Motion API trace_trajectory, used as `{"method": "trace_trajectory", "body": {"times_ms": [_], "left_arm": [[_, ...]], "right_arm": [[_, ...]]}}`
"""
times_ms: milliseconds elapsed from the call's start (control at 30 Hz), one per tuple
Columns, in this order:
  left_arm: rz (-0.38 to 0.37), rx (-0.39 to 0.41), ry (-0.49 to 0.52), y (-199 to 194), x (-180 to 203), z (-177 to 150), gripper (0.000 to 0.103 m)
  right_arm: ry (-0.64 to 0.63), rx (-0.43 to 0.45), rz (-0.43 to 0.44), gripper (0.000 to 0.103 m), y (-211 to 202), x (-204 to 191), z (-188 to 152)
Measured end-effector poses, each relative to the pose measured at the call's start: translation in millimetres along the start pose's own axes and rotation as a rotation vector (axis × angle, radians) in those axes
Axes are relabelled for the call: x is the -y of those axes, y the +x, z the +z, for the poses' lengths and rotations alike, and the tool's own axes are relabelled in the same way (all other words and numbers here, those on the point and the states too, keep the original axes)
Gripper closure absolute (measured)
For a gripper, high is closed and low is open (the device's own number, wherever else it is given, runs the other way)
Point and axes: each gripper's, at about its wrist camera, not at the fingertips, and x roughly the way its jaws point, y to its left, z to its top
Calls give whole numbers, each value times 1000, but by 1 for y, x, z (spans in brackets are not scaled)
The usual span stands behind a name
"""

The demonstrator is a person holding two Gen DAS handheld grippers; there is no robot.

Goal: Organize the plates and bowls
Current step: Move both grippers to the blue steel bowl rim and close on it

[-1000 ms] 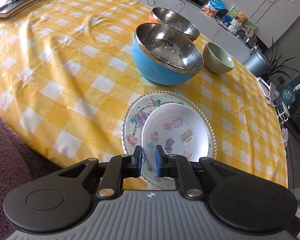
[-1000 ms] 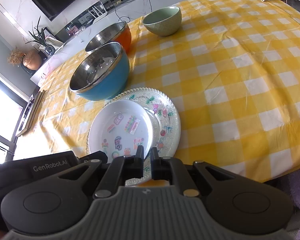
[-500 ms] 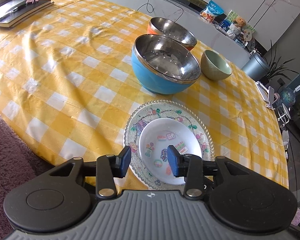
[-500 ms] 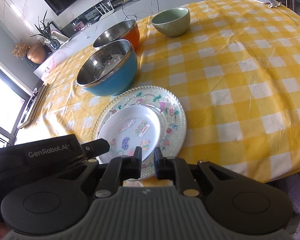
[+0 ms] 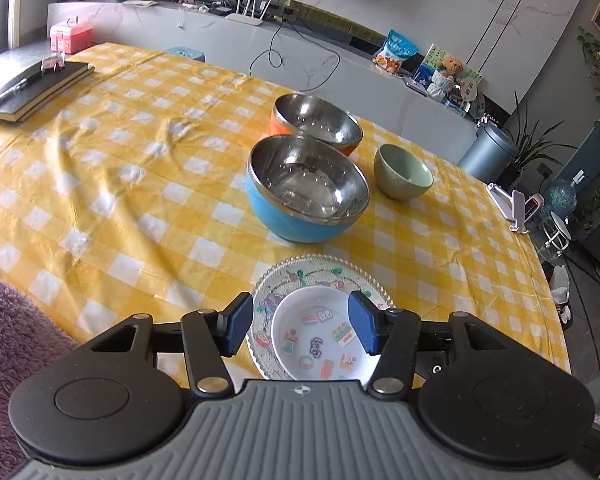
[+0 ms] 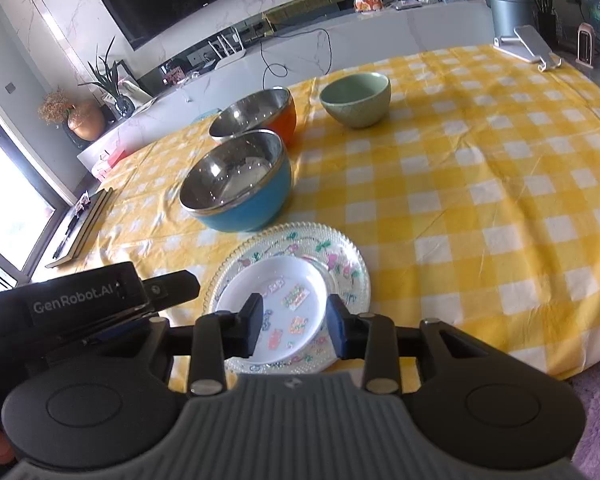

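Hovering wide apart and empty, the left gripper (image 5: 302, 328) sits above the white bowl (image 5: 320, 340), which rests inside the glass plate (image 5: 320, 268) near the table's front edge. Next, the right gripper (image 6: 294, 330) is also spread, gripping nothing, over that bowl.

Checked-cloth table (image 5: 112, 184): glass plate (image 5: 296, 276), blue bowl (image 5: 306, 188), orange bowl (image 5: 316, 124), green bowl (image 5: 402, 172), notebooks (image 5: 34, 88).
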Motion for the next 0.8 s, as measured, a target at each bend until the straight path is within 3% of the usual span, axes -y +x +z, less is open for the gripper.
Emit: {"method": "trace_trajectory", "body": {"times_ms": [133,300,433,533,800], "left_arm": [[15,85,45,-11,1,9,30],[30,138,57,-15,-1,19,25],[36,155,43,-13,-7,28,24],[37,182,33,-13,-12,33,23],[106,181,12,0,-23,48,21]], "right_arm": [[-15,67,-11,59,-9,-1,9],[-29,146,-28,41,-13,-4,21],[-32,157,-26,39,-6,-8,30],[-32,158,-63,19,0,-12,35],[-47,112,-56,20,31,-23,49]]}}
